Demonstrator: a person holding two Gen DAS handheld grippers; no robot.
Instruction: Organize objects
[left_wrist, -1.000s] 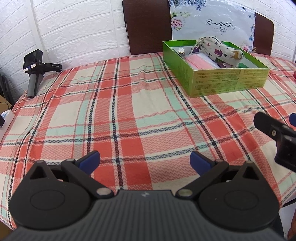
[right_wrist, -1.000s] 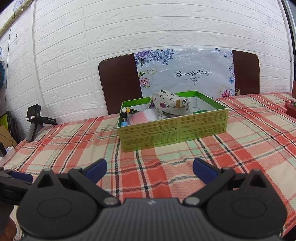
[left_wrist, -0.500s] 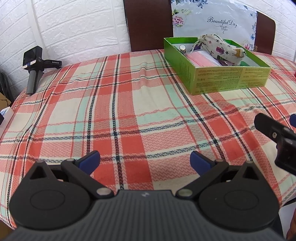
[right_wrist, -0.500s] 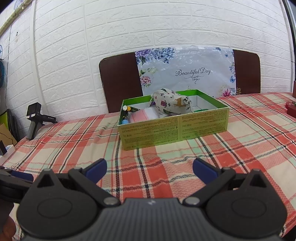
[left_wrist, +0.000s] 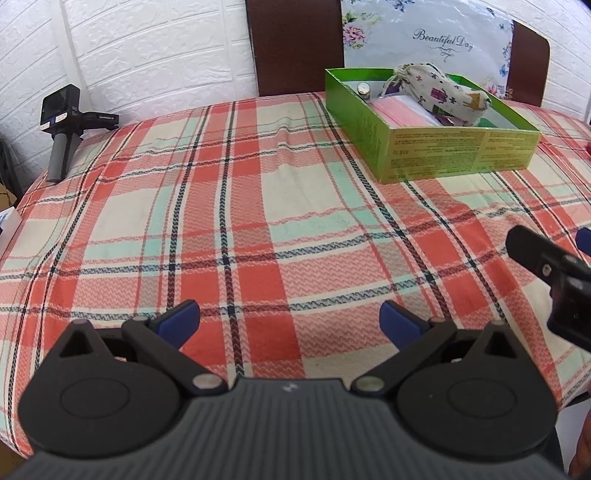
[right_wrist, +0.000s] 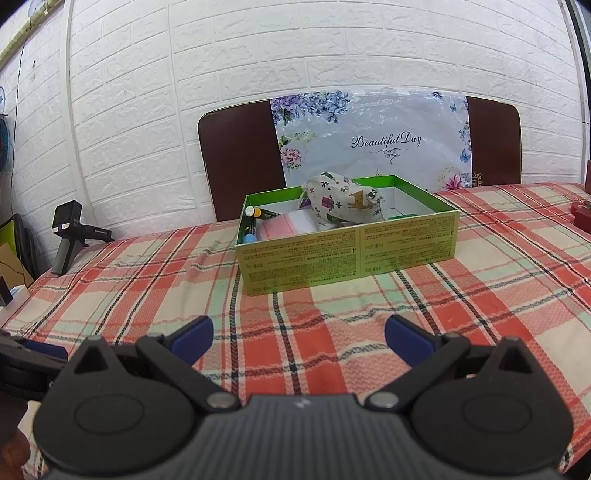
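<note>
A: Green open-topped cardboard box (right_wrist: 347, 254) sits mid-surface on the red plaid cloth (left_wrist: 258, 206), holding a patterned fabric pouch (right_wrist: 343, 203), pink packet and small tubes.

B: Nothing looks left outside; left gripper (left_wrist: 290, 321) and right gripper (right_wrist: 299, 334) hover, jaws wide, empty.

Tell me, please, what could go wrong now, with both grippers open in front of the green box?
1. The printed pouch lies heaped above the green box rim; a nudge might tip it out.
2. The left gripper and right gripper sit close together and may collide.
3. The tablecloth could bunch and drag the box.
</note>
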